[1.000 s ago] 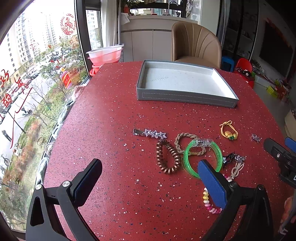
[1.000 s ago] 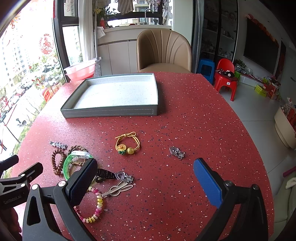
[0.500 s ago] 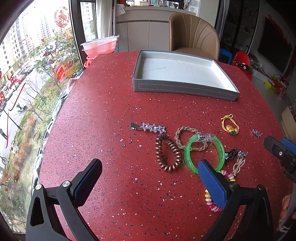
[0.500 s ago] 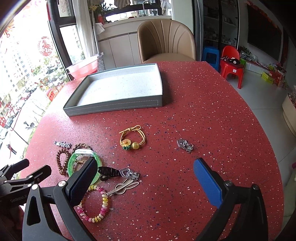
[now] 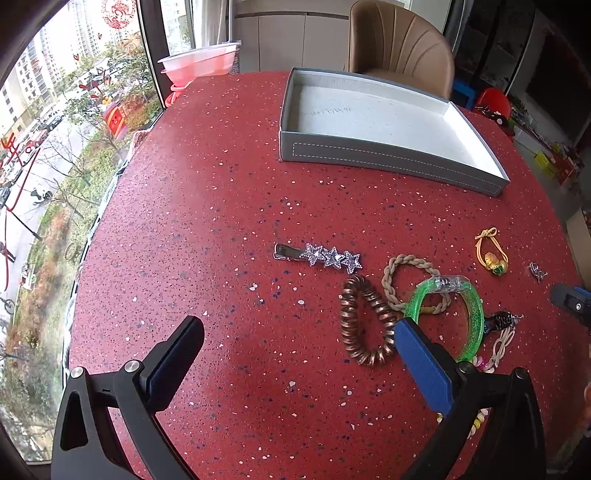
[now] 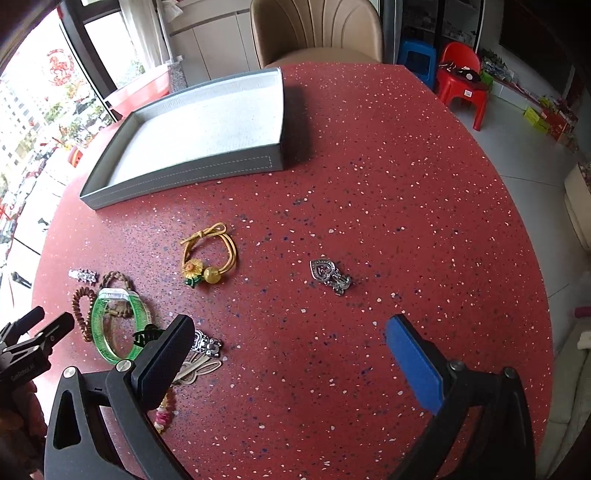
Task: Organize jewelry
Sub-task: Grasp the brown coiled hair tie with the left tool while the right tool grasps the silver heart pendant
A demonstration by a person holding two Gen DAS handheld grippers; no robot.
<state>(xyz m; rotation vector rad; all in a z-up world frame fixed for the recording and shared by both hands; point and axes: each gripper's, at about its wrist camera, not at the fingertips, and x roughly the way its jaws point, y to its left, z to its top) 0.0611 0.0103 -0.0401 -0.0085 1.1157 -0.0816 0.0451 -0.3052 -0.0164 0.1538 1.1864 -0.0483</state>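
Both grippers hover over a red speckled table (image 5: 207,206) with their jaws spread wide and nothing between them. The left gripper (image 5: 295,339) points toward a cluster of jewelry on its right side: a silver star hair clip (image 5: 319,255) lies alone, and just beyond it a copper spiral hair tie (image 5: 364,326) sits beside a braided beige loop (image 5: 406,269), which is overlapped by a green bangle (image 5: 469,310). The gripper's blue-padded finger (image 5: 424,363) covers the near edge of the bangle in this view. Farther right lie a yellow cord bracelet (image 5: 489,251) and a small silver charm (image 5: 537,272). The right gripper (image 6: 290,338) faces a bare stretch of table, with a silver heart charm (image 6: 328,275) ahead between its fingers and the yellow cord bracelet with a flower bead (image 6: 207,256) to the left. Its dark left finger (image 6: 166,358) hides part of a pile holding a silver clasp (image 6: 205,345), a pale loop piece and a beaded bracelet (image 6: 164,411). An empty gray tray (image 6: 177,177) with a white lining stands at the far side of the table, well apart from all the jewelry. A tan chair (image 6: 317,29) stands behind it.
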